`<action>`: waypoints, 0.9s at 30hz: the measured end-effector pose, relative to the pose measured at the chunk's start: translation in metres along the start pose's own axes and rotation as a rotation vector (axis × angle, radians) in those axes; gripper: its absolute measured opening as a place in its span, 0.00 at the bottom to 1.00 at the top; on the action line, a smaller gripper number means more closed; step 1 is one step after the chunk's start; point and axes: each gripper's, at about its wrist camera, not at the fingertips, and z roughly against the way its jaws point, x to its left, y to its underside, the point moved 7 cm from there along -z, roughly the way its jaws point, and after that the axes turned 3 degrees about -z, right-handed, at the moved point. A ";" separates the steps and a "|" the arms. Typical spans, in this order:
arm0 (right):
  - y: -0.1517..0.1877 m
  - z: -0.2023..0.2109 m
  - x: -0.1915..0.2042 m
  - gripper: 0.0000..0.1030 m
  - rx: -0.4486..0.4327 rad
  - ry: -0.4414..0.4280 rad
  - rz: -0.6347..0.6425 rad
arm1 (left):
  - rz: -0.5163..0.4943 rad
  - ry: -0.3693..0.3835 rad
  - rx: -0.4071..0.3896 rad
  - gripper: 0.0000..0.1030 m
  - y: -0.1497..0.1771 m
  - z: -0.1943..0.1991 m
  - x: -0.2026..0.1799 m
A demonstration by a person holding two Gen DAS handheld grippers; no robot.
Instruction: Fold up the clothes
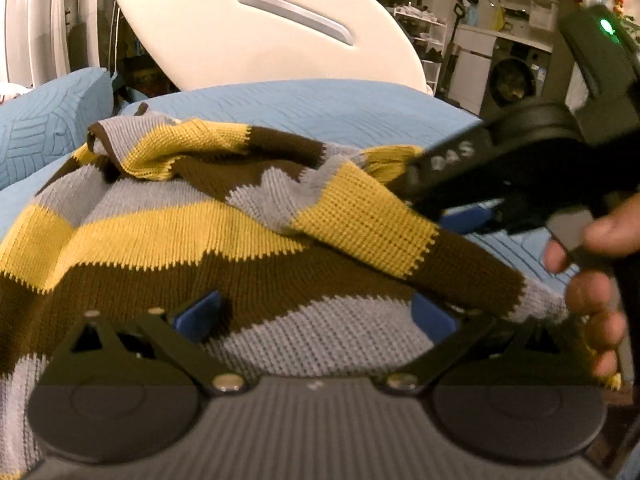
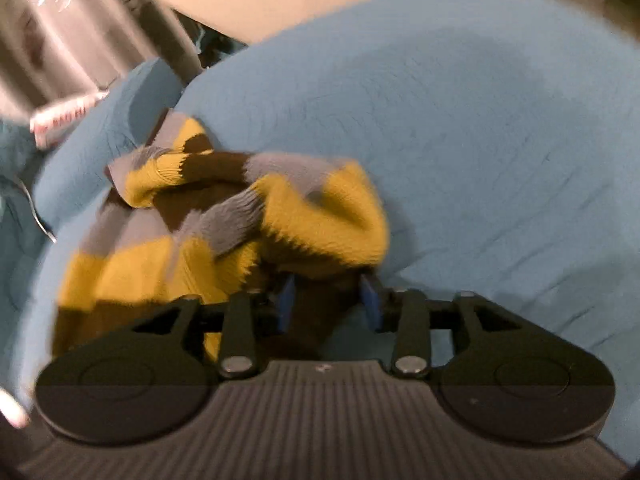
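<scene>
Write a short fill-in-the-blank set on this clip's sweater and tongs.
1. The striped sweater lies on a quilt coloured ____.
2. The sweater's stripes are yellow, grey and ____.
3. The left tongs stand ____ over the sweater.
4. The right tongs grip the ____.

Missing words: blue; brown; open; sweater.

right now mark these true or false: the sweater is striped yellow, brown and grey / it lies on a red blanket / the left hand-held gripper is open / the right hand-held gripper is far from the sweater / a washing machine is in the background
1. The sweater is striped yellow, brown and grey. True.
2. It lies on a red blanket. False: the bedspread is light blue.
3. The left hand-held gripper is open. True, its fingers stand wide apart over the knit.
4. The right hand-held gripper is far from the sweater. False: brown knit sits between its fingers.
5. A washing machine is in the background. True.
</scene>
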 end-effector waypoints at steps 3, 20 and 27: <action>-0.013 0.014 0.001 0.12 0.025 0.082 0.067 | 0.006 0.014 -0.001 1.00 -0.001 0.001 0.000; -0.139 0.175 -0.115 0.24 -0.206 1.417 1.107 | 0.039 0.066 -0.005 1.00 0.000 0.001 0.005; -0.092 0.138 -0.101 0.57 -0.234 0.734 0.613 | 0.064 0.067 0.000 1.00 -0.001 -0.002 0.007</action>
